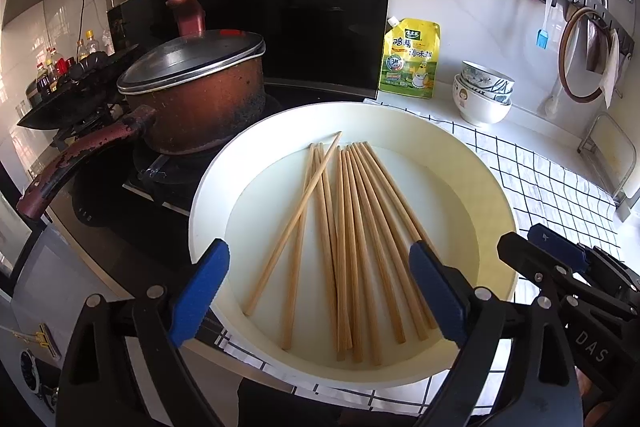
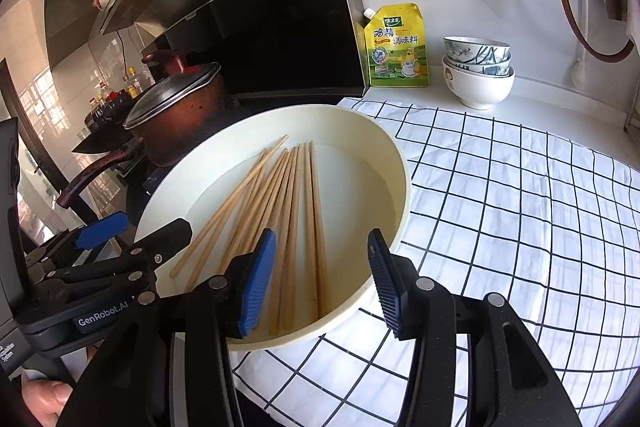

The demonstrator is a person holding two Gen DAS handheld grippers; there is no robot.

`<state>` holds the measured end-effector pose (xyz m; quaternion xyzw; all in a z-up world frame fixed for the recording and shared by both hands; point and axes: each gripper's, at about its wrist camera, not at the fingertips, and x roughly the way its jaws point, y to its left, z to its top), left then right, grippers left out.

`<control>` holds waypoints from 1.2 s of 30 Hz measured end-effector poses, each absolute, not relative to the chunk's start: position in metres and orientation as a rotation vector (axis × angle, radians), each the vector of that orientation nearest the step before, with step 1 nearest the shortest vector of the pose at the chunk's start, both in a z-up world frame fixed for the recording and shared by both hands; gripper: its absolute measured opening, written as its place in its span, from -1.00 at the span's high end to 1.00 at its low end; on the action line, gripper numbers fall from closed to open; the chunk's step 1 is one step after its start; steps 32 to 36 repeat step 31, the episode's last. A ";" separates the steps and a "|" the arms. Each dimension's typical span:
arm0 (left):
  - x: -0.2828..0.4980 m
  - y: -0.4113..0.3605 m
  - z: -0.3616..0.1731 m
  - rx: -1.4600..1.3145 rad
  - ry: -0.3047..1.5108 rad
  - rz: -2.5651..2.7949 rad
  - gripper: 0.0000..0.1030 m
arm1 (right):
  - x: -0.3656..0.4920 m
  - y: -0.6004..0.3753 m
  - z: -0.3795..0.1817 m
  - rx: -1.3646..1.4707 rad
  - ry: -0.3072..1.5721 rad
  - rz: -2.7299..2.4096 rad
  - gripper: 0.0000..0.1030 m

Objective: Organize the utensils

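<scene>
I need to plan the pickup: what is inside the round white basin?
Only wooden chopsticks lie in the white basin, mostly side by side, one crossing diagonally. The near ends of some are hidden behind the right gripper.

Black tongs [image 2: 322, 279], ribbed blue pads [image 2: 256, 283], silver pivot screws, "GenRobot.AI" lettering.

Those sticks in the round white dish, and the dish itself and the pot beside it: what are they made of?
The chopsticks look like bare bamboo or wood: pale tan, matte, faintly grained. The dish looks like plastic or enamel, which I cannot tell: cream-white, smooth, slightly glossy. The pot seems to be metal with a worn reddish coating, scorched dark low down, its handle flaking, under a glass lid with a metal rim.
</scene>
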<state>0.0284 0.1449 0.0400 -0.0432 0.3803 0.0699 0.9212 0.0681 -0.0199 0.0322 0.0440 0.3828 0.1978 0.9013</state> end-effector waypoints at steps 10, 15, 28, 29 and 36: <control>0.028 0.141 0.039 -0.075 0.781 0.148 -0.83 | 0.066 -0.020 0.033 0.091 0.792 0.412 0.11; 0.028 0.141 0.039 -0.082 0.788 0.143 -0.84 | 0.066 -0.020 0.033 0.091 0.792 0.411 0.11; 0.030 0.145 0.036 -0.093 0.801 0.155 -0.85 | 0.065 -0.021 0.034 0.094 0.790 0.412 0.11; 0.030 0.145 0.036 -0.092 0.800 0.155 -0.85 | 0.065 -0.021 0.034 0.094 0.791 0.412 0.11; 0.029 0.145 0.036 -0.092 0.800 0.154 -0.85 | 0.065 -0.021 0.034 0.093 0.790 0.411 0.11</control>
